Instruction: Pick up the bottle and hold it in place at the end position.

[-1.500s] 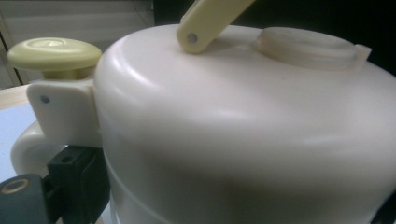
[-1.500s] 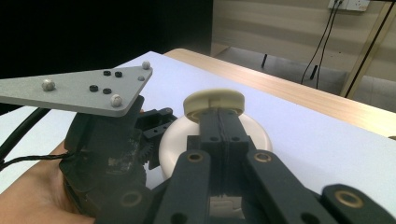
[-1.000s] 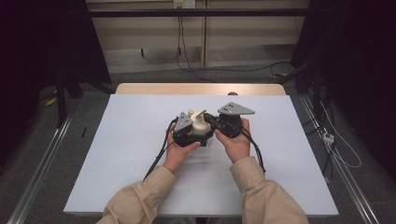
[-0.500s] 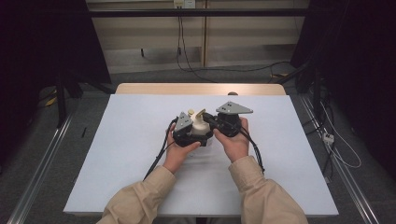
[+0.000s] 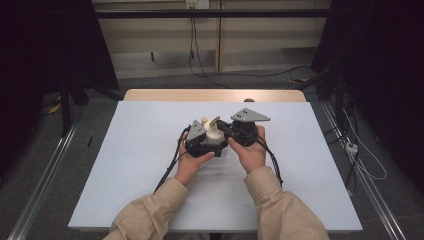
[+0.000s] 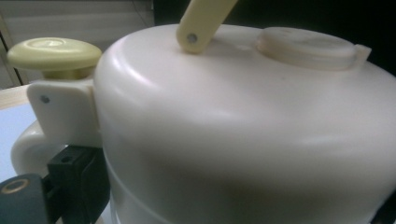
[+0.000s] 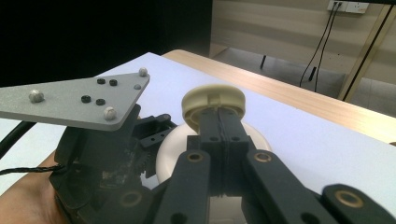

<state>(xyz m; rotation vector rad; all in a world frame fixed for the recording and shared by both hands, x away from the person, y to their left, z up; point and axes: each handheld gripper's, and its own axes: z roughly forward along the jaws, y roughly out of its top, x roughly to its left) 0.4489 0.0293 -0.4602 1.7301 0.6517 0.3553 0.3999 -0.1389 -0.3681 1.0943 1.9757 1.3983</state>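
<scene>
Two forearms in tan sleeves come in from the bottom of the high view, and the hands meet near the middle of the white surface [image 5: 310, 165]. The left hand [image 5: 187, 162] holds the left tool [image 5: 202, 137]; the right hand [image 5: 250, 152] holds the right tool [image 5: 232, 131], its grey plate uppermost. Between them, touching both, stands a small cream kettle [image 5: 214, 134] with a pale yellow handle raised above it.

In the left gripper view the kettle [image 6: 243, 130] sits right against the camera, its domed body across most of the picture. A yellow knob [image 6: 53, 53] sits on a white bracket at its left edge, the yellow handle [image 6: 203, 21] is pinned to the top, and a round cap [image 6: 308, 46] lies on the dome. One black jaw shows at the lower left beside the body; whether this tool is clamped on the kettle I cannot tell.

In the right gripper view the right tool [image 7: 219, 126] has its jaws pressed together, their tips at a yellow knob [image 7: 212, 103], which lies above the cream body [image 7: 170, 161]. The left tool [image 7: 98, 149] with its grey plate is at the left, in the left hand [image 7: 28, 196].
</scene>
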